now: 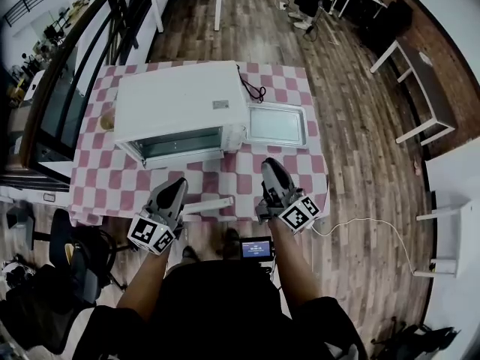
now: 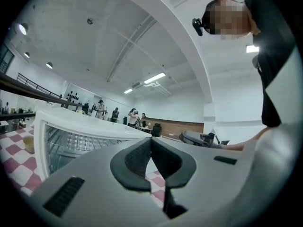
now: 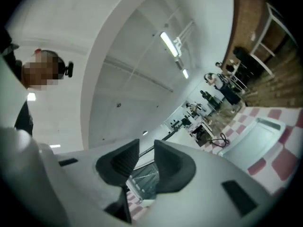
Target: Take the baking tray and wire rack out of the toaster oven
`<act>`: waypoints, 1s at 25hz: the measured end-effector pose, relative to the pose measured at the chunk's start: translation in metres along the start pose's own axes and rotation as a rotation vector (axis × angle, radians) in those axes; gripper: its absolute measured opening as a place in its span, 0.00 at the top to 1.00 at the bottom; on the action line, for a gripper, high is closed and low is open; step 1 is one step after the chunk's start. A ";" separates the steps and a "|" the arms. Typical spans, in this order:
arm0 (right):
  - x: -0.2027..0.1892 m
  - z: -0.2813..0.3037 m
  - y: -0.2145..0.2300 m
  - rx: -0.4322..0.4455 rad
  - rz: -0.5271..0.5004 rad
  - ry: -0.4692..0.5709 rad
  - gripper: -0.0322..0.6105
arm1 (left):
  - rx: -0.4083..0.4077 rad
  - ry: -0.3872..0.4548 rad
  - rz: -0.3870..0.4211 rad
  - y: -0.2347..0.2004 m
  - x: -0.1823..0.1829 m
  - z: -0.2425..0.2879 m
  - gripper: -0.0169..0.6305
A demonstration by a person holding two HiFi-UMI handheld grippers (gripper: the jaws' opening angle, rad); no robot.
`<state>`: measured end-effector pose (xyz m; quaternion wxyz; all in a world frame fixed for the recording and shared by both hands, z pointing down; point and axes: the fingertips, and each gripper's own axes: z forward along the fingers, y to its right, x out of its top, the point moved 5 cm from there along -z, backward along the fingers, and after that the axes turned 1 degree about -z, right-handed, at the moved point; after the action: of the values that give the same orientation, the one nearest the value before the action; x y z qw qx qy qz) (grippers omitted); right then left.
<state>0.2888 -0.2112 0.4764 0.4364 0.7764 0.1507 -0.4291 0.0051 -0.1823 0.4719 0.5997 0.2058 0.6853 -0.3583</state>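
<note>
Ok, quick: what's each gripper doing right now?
Left gripper: closed, holding nothing.
Right gripper: jaws slightly apart, holding nothing.

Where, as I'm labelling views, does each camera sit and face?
Head view: on the head, steeply down at oven, tray, table; forearms, left gripper, right gripper show.
Left gripper view: on that gripper, level toward the oven; shut jaws, person's torso show.
Right gripper view: on that gripper, rolled, tilted up past oven and tray; parted jaws show.
All share the oven.

Right gripper (image 3: 144, 159) jaws narrowly apart, empty; baking tray (image 3: 254, 137) at right
</note>
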 end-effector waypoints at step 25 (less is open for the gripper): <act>-0.148 0.030 -0.221 0.021 -0.374 -0.277 0.94 | 0.064 0.073 0.006 -0.089 0.033 -0.187 0.99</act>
<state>0.0515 -0.0878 0.4656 0.3578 0.6729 0.2262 -0.6066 -0.1913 -0.1079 0.4665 0.5684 0.2402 0.6943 -0.3704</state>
